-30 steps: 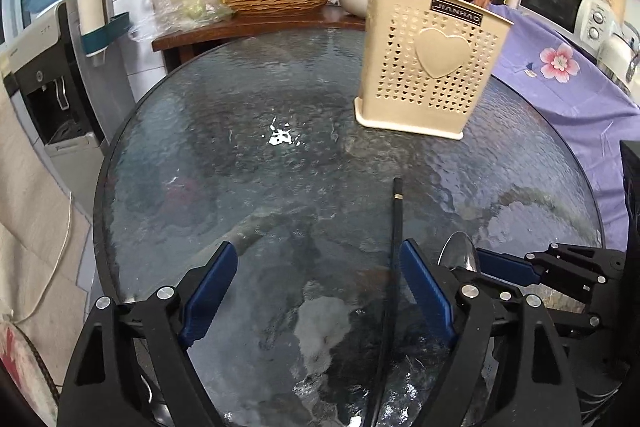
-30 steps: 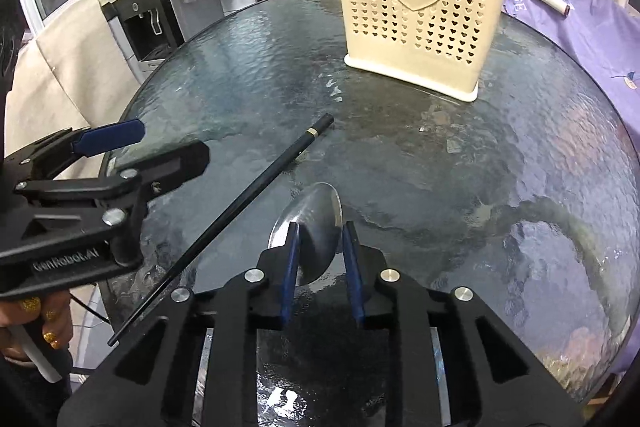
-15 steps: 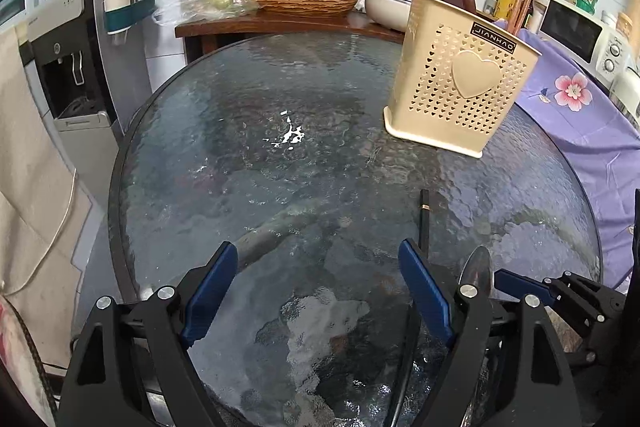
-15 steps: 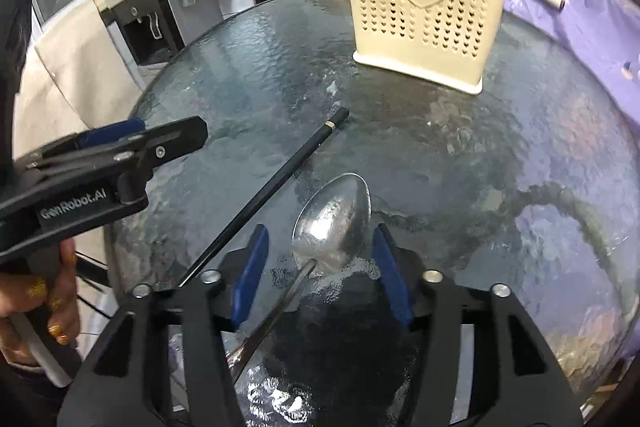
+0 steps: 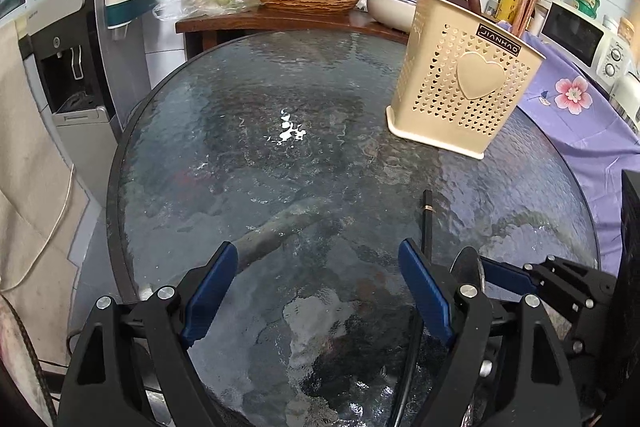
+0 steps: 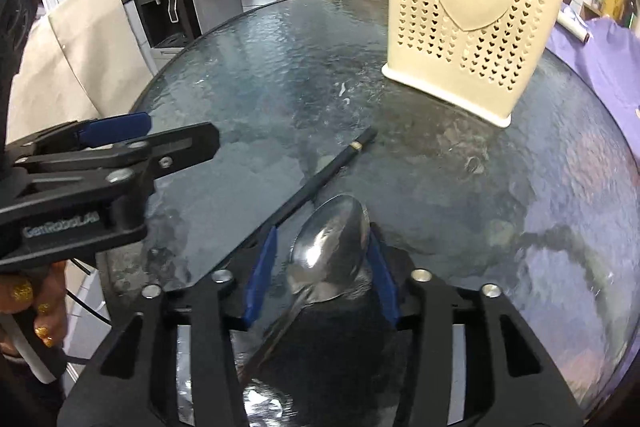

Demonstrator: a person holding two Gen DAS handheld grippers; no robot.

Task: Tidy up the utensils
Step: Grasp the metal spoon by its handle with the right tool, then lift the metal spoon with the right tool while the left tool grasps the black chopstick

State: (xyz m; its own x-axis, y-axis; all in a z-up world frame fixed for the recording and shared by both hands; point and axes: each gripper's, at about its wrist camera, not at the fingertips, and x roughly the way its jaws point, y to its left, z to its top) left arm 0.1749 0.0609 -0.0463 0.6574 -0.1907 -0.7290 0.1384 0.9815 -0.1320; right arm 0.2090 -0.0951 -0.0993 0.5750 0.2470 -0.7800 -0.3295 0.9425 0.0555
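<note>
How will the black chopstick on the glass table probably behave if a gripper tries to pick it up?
The chopstick looks thin, straight and stiff, so it should not bend. It lies flat on the smooth, glossy glass table, so it may slide or roll away when touched. Being so slim, it could pivot between the fingers if gripped near one end.

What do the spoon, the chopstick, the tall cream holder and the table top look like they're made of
Spoon: polished metal, likely steel, mirror-bright.
Chopstick: glossy black, perhaps lacquered wood or plastic; a gold band near its end.
Holder: cream moulded plastic, matte, pierced with hearts.
Table top: textured glass, rippled and see-through.
</note>
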